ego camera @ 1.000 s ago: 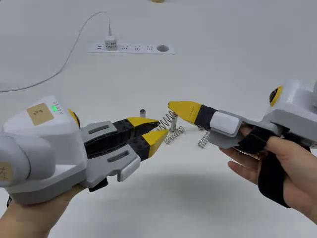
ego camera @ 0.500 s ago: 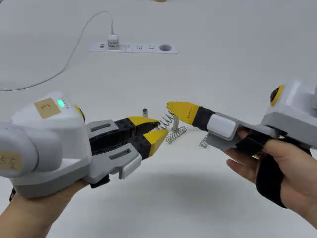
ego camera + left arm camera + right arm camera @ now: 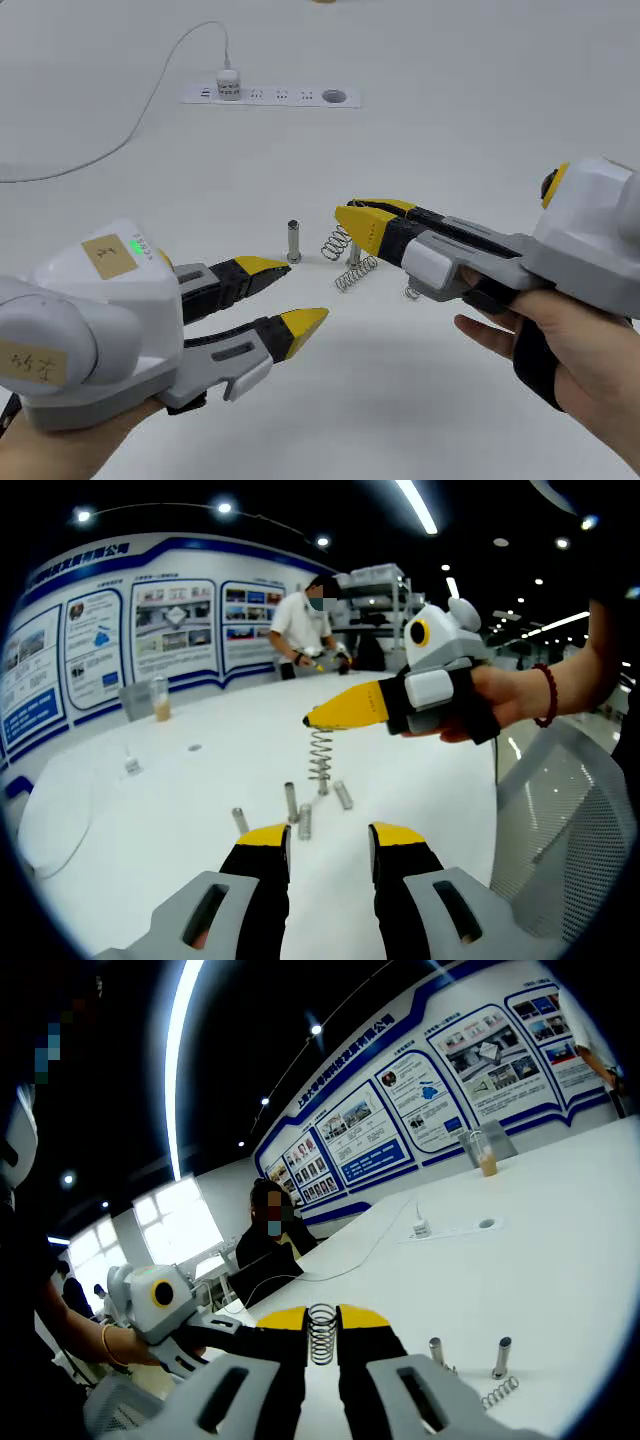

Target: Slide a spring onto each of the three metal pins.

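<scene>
Labels [image 3: 108,256] on left hand-held gripper [image 3: 303,290], handwriting illegible

Yellow tips, black jaws, pale grey shells, all over a white table [image 3: 480,130].
The left tool [image 3: 303,290] and the right tool [image 3: 346,207] both run yellow at the tip, black behind, then light grey and white; the left one carries a green light [image 3: 133,247] and a tan label [image 3: 108,256]. The spring [image 3: 320,1332] between the right tool's tips is silver, like the loose springs [image 3: 355,272] and the duller grey pins [image 3: 293,241]. A white power strip [image 3: 270,96] sits at 12 o'clock on the table, a black strap [image 3: 535,355] at the right tool's grip, and blue-and-white panels [image 3: 440,1090] line the wall.
</scene>
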{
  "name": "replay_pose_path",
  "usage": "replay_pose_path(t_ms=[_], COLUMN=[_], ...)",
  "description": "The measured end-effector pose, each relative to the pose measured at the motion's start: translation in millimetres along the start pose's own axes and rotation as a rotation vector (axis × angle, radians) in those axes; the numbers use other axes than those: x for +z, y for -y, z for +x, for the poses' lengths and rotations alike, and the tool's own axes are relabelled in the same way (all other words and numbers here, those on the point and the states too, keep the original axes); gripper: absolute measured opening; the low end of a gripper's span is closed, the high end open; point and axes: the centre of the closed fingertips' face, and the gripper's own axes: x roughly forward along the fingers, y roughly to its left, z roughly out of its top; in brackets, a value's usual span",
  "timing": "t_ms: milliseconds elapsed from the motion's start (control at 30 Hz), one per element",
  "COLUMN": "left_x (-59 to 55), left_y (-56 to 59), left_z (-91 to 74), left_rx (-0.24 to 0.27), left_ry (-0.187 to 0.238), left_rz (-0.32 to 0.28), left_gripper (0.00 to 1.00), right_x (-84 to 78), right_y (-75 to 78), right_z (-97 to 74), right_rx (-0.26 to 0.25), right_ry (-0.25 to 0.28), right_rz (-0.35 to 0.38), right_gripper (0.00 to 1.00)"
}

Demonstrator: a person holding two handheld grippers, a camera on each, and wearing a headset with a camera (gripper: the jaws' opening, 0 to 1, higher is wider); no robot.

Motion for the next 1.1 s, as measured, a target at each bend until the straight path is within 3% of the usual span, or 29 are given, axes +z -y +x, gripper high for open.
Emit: replay_pose_path(t_ms=[200,667,867,1100], left_x=[-13.7,-24.4,-29.7,-33.3], left_y=[-4.6,-10.1,-10.8,-10.4], left_z=[-5.5,-9.1,-8.2,-4.7], left_rx=[0.038,0.066,0.071,0.064], left_ry=[-0.030,-0.039,-0.060,-0.057], left_rz=[-0.027,-0.046,-0.029,-0.044], left_gripper=[0.39,0.53,0.58,0.63], right_x=[-0.9,-4.4,-4.2,-4.8], right_y=[1.5,15.8,23.5,35.9], right_z=[6.5,29.7,39.4,51.4], right_rx=[-0.013,-0.063,-0.080,-0.100], right_ry=[-0.009,-0.020,-0.004,-0.001], right_rz=[-0.045,-0.185,-0.186,-0.179], right_gripper=[0.12,0.12,0.12,0.12])
